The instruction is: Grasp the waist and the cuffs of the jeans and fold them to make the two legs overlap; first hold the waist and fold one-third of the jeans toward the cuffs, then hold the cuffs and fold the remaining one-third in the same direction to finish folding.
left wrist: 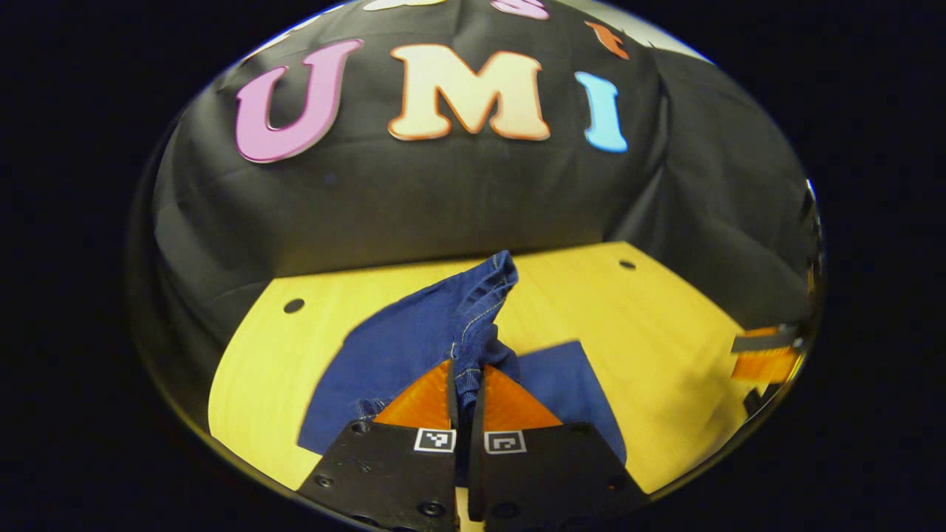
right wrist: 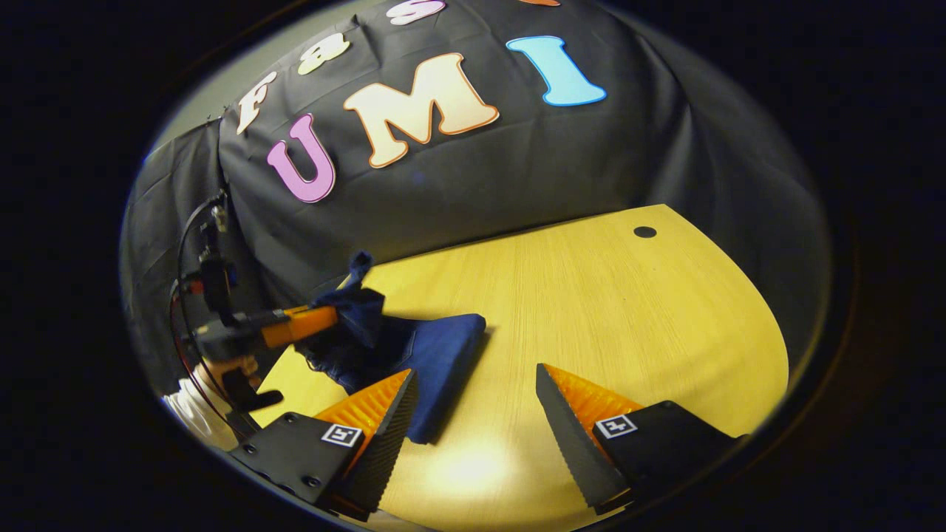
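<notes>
The soft, floppy jeans (left wrist: 414, 347) lie folded on the table (left wrist: 650, 325), the left gripper (left wrist: 465, 403) pinches their hem tight, and the right gripper (right wrist: 477, 414) waits wide open nearby.

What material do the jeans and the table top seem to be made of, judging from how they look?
The jeans look like dark blue denim: a matte woven cloth with pale contrast stitching along the seam held in the left hand-held gripper. The table top looks like light wood or a wood-pattern laminate, I cannot tell which: fine straight grain lines, and a smooth finish with a soft glare patch.
</notes>
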`<state>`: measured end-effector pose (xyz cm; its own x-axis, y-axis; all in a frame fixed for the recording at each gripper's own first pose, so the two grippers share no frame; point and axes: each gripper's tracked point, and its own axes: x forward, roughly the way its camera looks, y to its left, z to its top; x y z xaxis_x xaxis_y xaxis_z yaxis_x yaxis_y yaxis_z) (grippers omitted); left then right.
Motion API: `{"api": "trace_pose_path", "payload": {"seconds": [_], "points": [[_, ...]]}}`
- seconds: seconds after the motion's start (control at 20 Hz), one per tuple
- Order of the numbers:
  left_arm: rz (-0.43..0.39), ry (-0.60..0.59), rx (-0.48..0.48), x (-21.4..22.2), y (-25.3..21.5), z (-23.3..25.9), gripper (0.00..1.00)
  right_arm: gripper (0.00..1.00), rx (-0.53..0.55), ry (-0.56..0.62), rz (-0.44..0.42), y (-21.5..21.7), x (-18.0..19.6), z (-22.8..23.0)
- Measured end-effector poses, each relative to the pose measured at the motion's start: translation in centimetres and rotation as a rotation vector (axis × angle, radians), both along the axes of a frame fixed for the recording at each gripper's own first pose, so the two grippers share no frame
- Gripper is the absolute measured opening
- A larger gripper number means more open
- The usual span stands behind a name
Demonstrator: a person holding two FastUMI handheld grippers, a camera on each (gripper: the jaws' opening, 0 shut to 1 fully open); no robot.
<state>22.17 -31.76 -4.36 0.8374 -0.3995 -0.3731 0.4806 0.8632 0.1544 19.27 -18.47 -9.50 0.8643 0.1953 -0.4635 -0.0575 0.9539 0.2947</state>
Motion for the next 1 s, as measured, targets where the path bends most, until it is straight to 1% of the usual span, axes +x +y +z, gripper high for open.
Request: {"api": "trace_pose_path", "payload": {"seconds": [0.1, 0.2, 0.25, 0.3, 0.35, 0.4, 0.5, 0.6, 0.75, 0.9, 1.0], "points": [[0.018, 0.008, 0.1, -0.5, -0.5, -4.0, 0.0, 0.98, 0.004, 0.005, 0.011, -0.1, -0.4, -0.3], [0.049, -0.021, 0.178, -0.1, -0.6, -5.2, 0.01, 0.98, -0.006, 0.009, 0.021, 0.0, -0.7, -0.6], [0.042, -0.027, 0.189, -0.2, -1.2, -5.6, 0.02, 0.98, -0.005, 0.011, 0.026, 0.1, -1.0, -0.7], [0.032, -0.017, 0.182, -0.8, -1.7, -6.0, 0.09, 0.98, 0.0, 0.013, 0.027, 0.2, -1.2, -0.8], [0.008, 0.016, 0.155, -1.7, -2.4, -6.1, 0.11, 0.98, 0.009, 0.017, 0.03, 0.4, -1.4, -0.8], [0.004, 0.042, 0.128, -2.9, -2.9, -5.9, 0.17, 0.98, 0.012, 0.016, 0.031, 0.6, -1.6, -0.8], [-0.005, 0.061, 0.034, -5.0, -3.8, -4.1, 0.57, 0.98, 0.019, 0.001, 0.034, 1.2, -1.8, -0.2], [0.027, 0.013, -0.002, -6.9, -2.2, -1.0, 0.97, 0.98, 0.031, -0.02, 0.032, 1.7, -1.9, 0.7], [0.086, -0.079, -0.038, -8.9, 1.4, 3.8, 0.95, 0.98, 0.044, -0.058, 0.027, 2.5, -1.8, 2.0], [0.205, -0.15, -0.073, -9.3, 6.8, 7.4, 0.95, 0.98, 0.063, -0.091, 0.017, 3.3, -1.6, 3.1], [0.278, -0.175, -0.077, -9.2, 10.1, 8.6, 0.94, 0.98, 0.07, -0.118, 0.011, 3.7, -1.5, 4.0]]}}
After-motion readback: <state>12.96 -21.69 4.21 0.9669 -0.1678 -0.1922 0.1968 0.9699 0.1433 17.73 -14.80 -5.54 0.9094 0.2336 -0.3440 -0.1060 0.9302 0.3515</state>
